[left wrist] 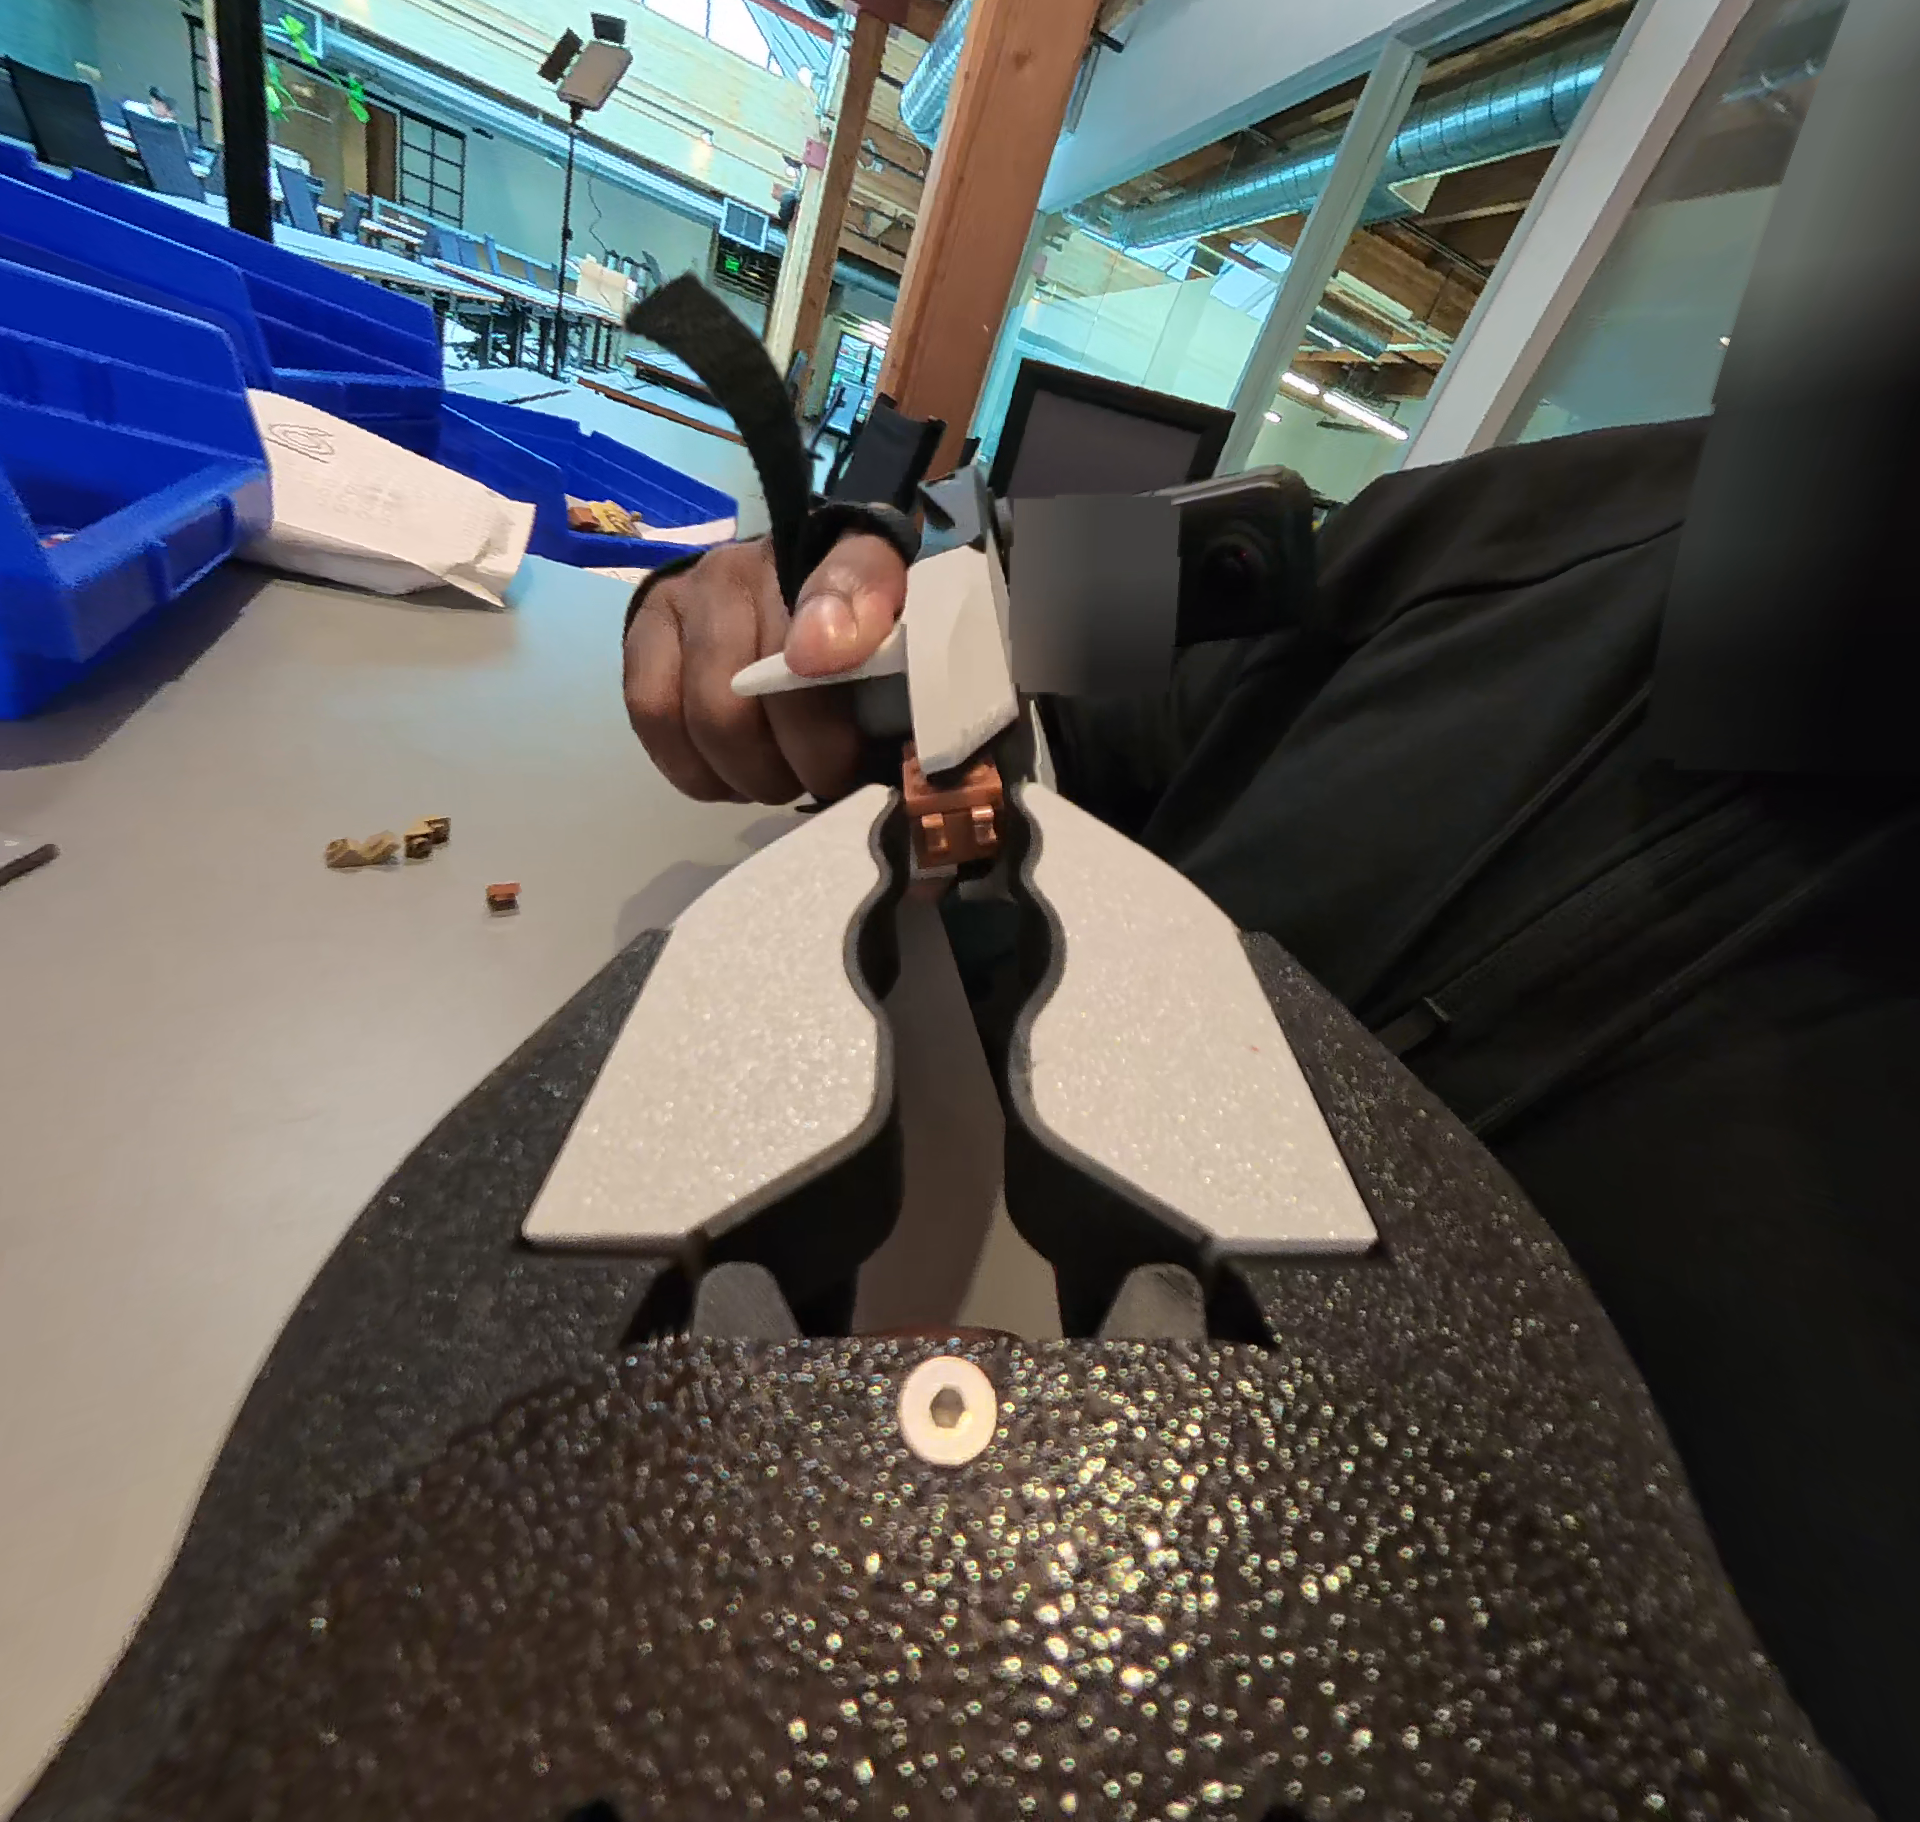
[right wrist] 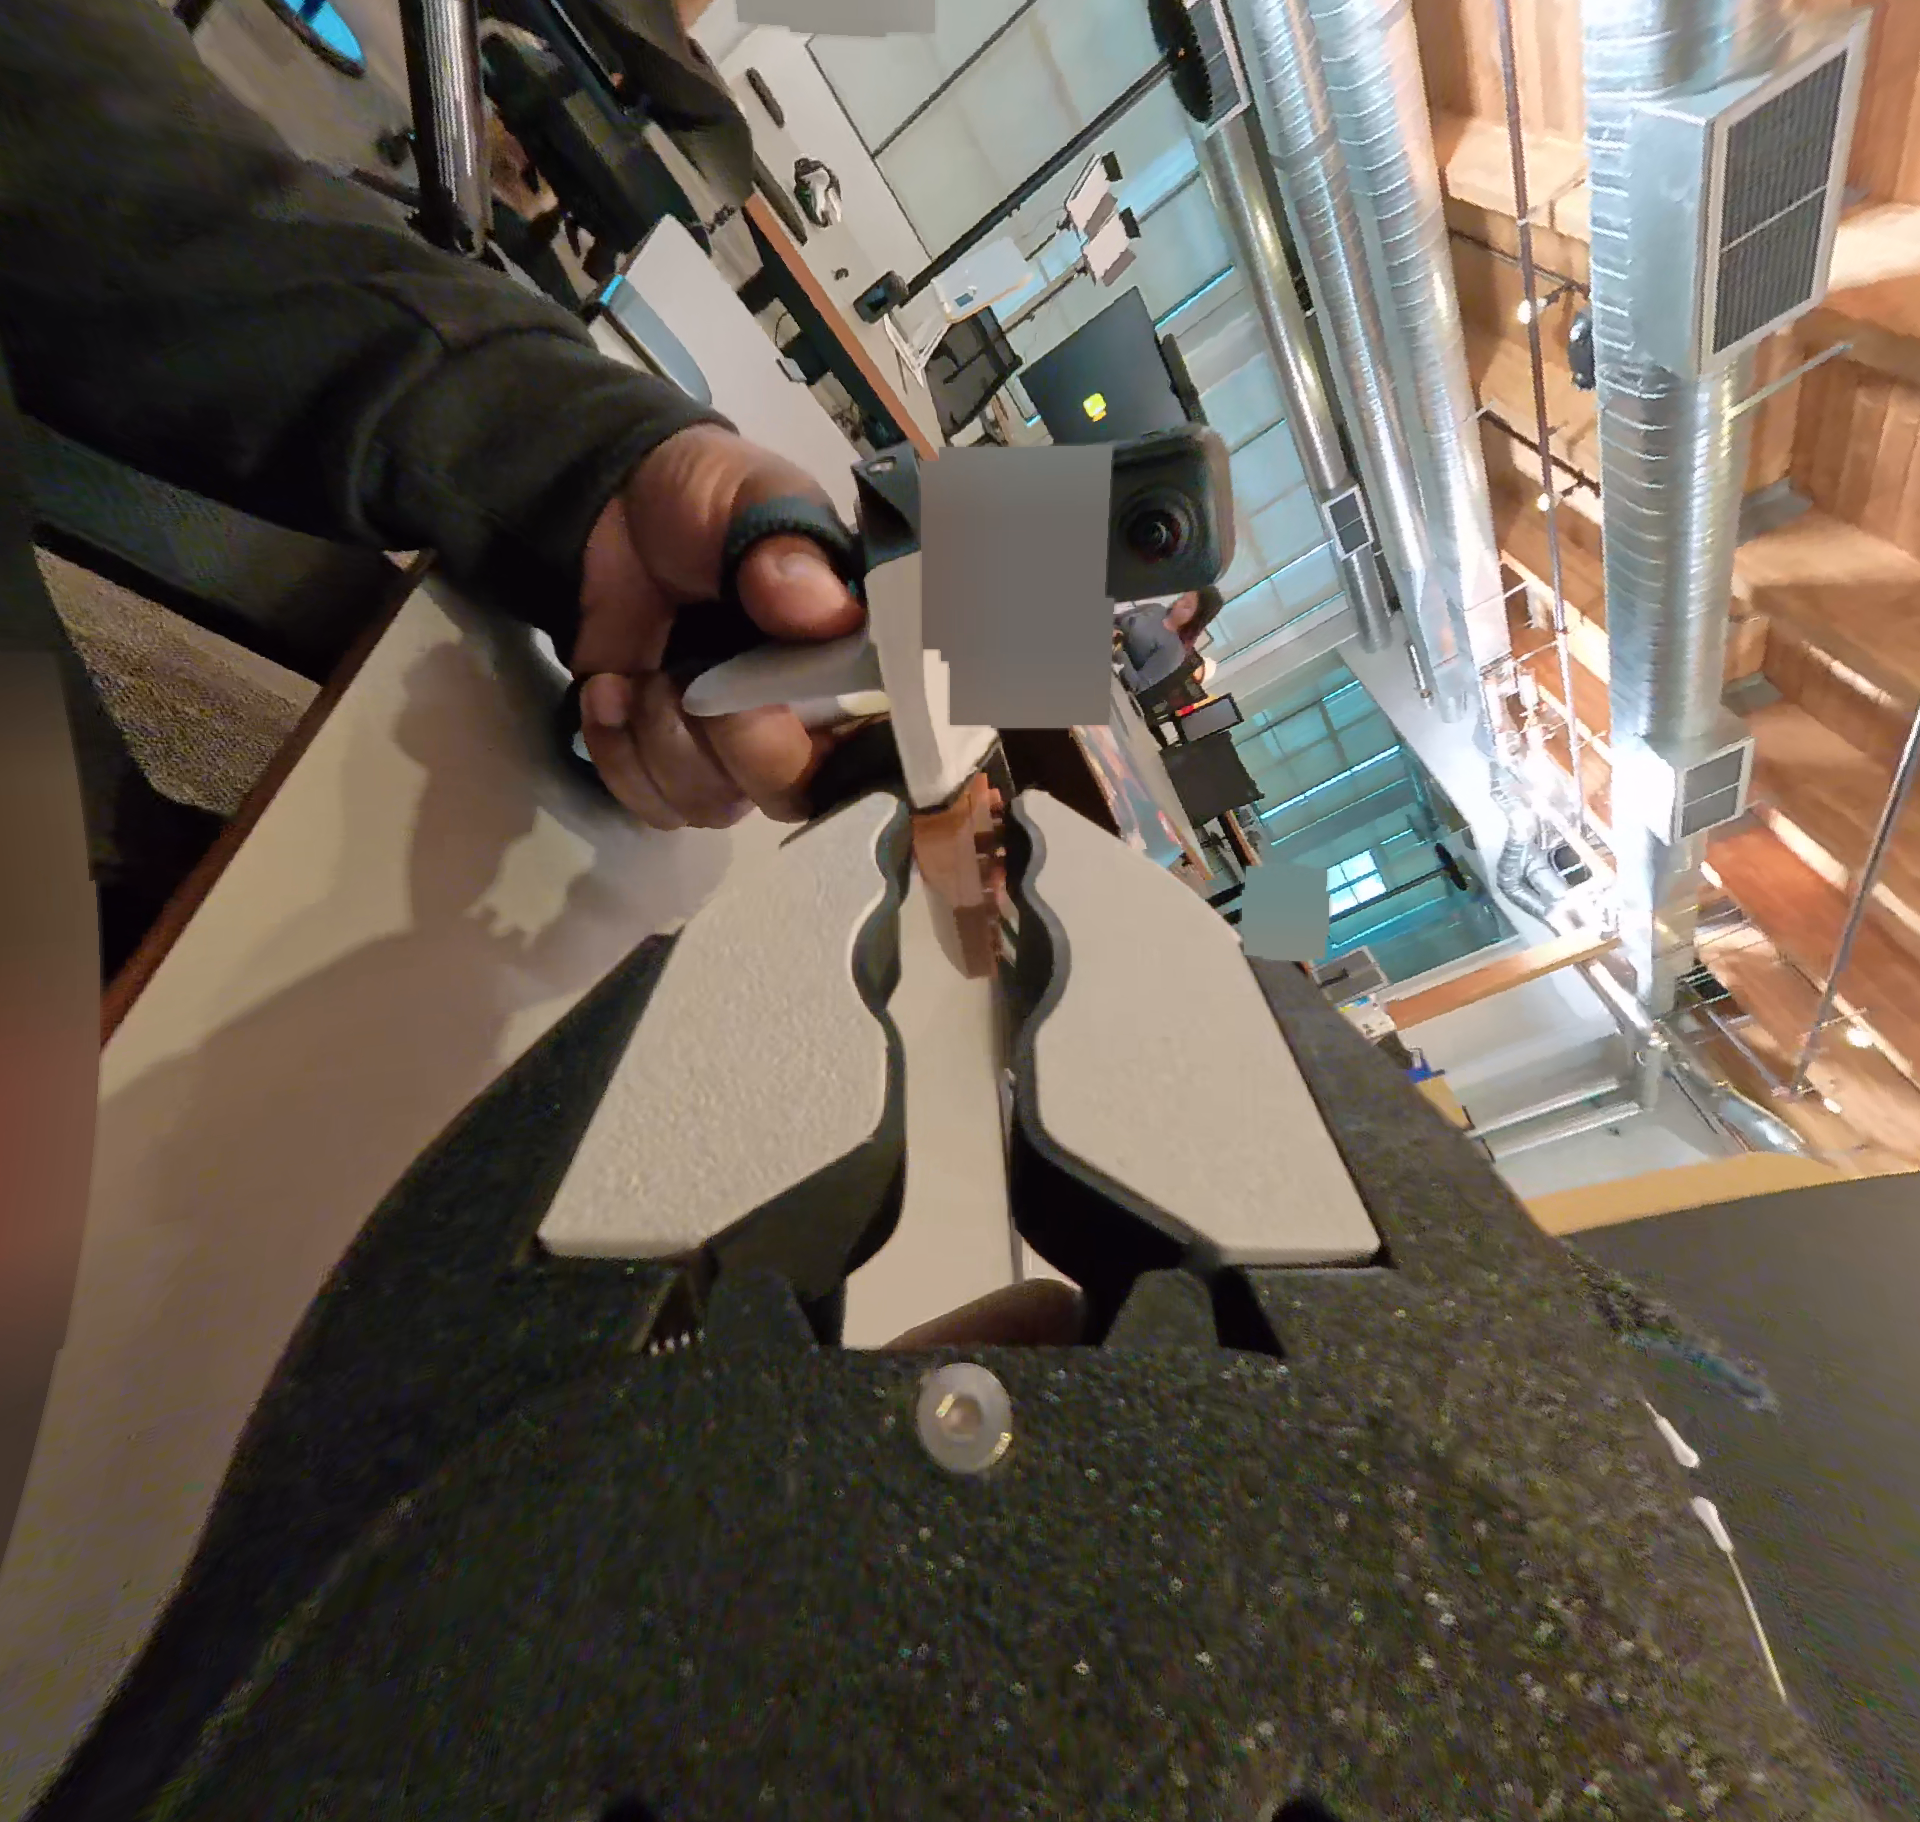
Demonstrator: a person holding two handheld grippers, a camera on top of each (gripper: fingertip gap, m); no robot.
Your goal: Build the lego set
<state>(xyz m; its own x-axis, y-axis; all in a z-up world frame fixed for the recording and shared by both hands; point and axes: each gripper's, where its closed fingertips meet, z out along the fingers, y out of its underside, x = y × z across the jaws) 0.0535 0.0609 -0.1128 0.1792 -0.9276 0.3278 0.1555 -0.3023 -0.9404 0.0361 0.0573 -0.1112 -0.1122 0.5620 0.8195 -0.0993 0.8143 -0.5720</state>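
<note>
1. The left gripper (left wrist: 951,837) held its grey fingers narrowly apart, clamped on a small copper-brown block with raised studs (left wrist: 948,827); the block sat at the fingertips, above the grey tabletop (left wrist: 312,941).
2. The right gripper (right wrist: 961,873) likewise stood narrow, its pads pressed on the same copper-brown piece (right wrist: 961,879); the two grippers met tip to tip over it.
3. A hand (left wrist: 717,671) in a black strap grasped the opposite gripper's handle, just beside the block.
4. Small tan and brown bricks (left wrist: 390,842) lay loose on the table, well apart; blue plastic bins (left wrist: 156,442) and a white paper sheet (left wrist: 384,515) stood farther off.
</note>
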